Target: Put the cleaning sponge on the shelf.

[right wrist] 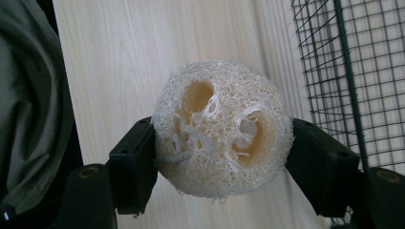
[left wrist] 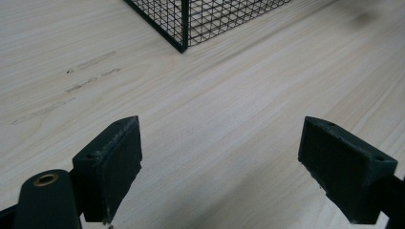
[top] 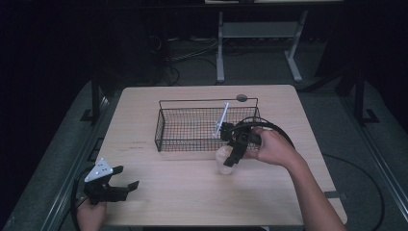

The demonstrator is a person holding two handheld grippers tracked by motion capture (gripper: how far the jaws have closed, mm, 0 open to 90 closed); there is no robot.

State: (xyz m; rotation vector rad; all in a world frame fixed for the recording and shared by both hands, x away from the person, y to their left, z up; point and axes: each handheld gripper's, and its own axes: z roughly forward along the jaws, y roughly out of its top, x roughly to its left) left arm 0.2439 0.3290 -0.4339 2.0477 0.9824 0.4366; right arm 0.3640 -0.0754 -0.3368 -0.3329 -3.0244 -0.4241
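Item under handling: loofah sponge (right wrist: 222, 129), a pale, round cut section of fibrous web with three hollow channels through its face.
Position of item: just outside the front wall of the wire basket (top: 166, 126), toward that wall's right end, above the wooden table (top: 192, 197); whether it rests on the tabletop or is raised off it cannot be told.
Right gripper (top: 234, 155): its two jaws are closed against opposite sides of the sponge's rim, one pad on each flank, with the open-channelled face turned toward the gripper's camera. The web bulges a little past both pads.
Left gripper (left wrist: 219, 162): jaws spread wide, nothing between them, low over bare tabletop well to the front left of the basket, whose near left corner (left wrist: 184, 28) shows ahead of it.
Basket contents: a white stick-like utensil (top: 222, 119) leans on the right part of the back rim; the rest of the floor looks bare.
Weight, judged: very light; dried fibre with large voids.
Stiffness, judged: springy rather than rigid; it will give under pressure and push back, so a moderate squeeze should suffice.
Surface, judged: coarse and grippy; slip from the pads is unlikely.
Fragility, judged: low; dropping it would do no harm, though hard crushing may fray the fibres.
Recommended hold: across the outer rim at the widest span, as at present, not through the channels, where the thin inner webs may tear.
Risk, judged: loose strands may snag on the basket's mesh when it passes the rim.
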